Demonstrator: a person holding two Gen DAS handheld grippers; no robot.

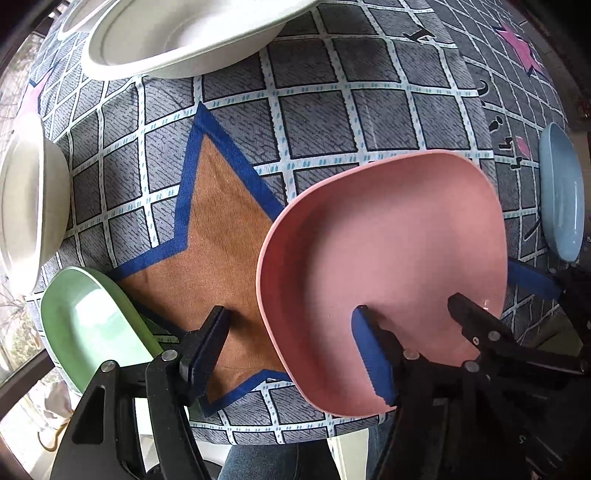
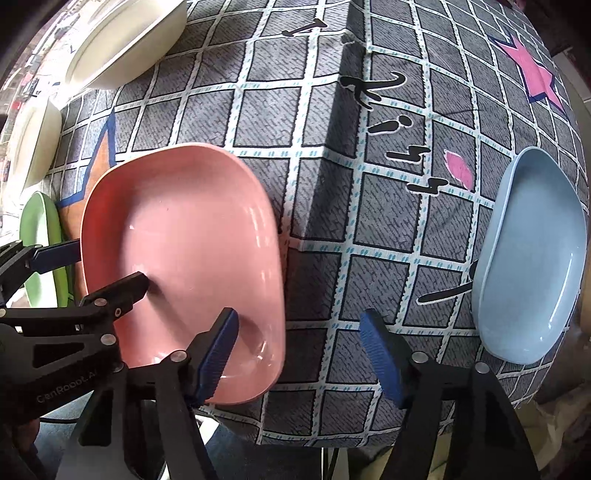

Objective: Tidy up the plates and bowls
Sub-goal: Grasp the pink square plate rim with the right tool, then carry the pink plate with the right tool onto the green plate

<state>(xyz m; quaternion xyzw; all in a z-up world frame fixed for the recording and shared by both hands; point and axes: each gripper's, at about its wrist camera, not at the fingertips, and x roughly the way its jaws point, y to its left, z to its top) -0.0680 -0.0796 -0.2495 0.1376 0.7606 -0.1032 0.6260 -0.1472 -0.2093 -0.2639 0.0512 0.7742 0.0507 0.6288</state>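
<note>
A pink plate [image 1: 384, 266] lies on the patterned cloth near the table's front edge; it also shows in the right wrist view [image 2: 184, 236]. My left gripper [image 1: 291, 350] is open, its jaws straddling the plate's left rim, one blue pad over the plate. My right gripper [image 2: 299, 350] is open, straddling the plate's right rim. A green plate [image 1: 92, 325] lies at the left. A blue plate [image 2: 532, 266] lies at the right. White bowls [image 1: 184, 33] stand at the back, another white bowl [image 1: 26, 206] at the left.
The grey grid cloth [image 2: 369, 221] with star prints covers the table and has a raised fold down the middle. The table's front edge is just under both grippers.
</note>
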